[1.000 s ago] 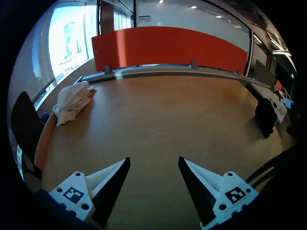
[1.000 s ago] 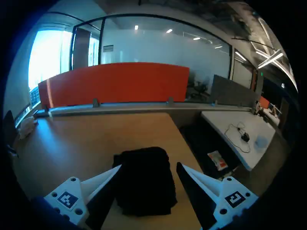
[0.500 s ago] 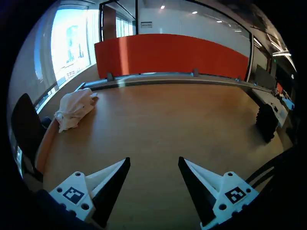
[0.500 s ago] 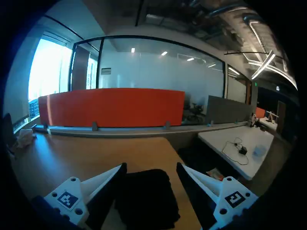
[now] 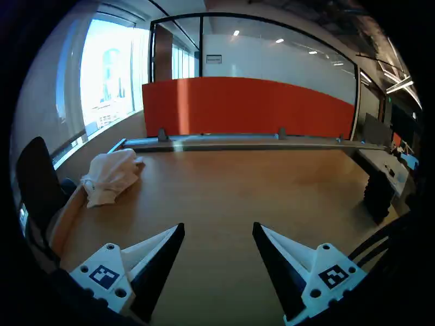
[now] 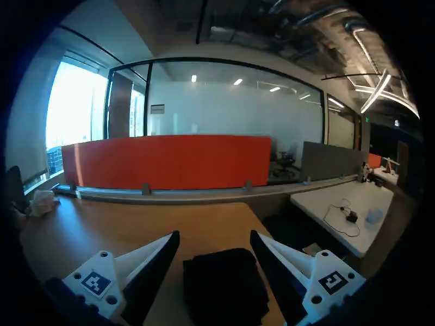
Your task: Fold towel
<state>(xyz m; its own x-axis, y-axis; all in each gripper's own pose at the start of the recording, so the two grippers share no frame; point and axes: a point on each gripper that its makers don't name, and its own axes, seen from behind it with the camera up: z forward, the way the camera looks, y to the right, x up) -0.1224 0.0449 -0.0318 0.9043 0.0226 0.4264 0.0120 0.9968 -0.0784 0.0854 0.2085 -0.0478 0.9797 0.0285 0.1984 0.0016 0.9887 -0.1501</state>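
Holding left hand-held gripper and right hand-held gripper wide open, gripping nothing; showing folded black towel lying on worktop beneath right fingers, crumpled white towel lying far left.

Daylight from the window blows out to white glare. Ceiling lights glow overhead. Edges bend and darken; focus is sharp.

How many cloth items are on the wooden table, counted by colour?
white crumpled cloth: 1
black folded cloth: 1
Total: 2
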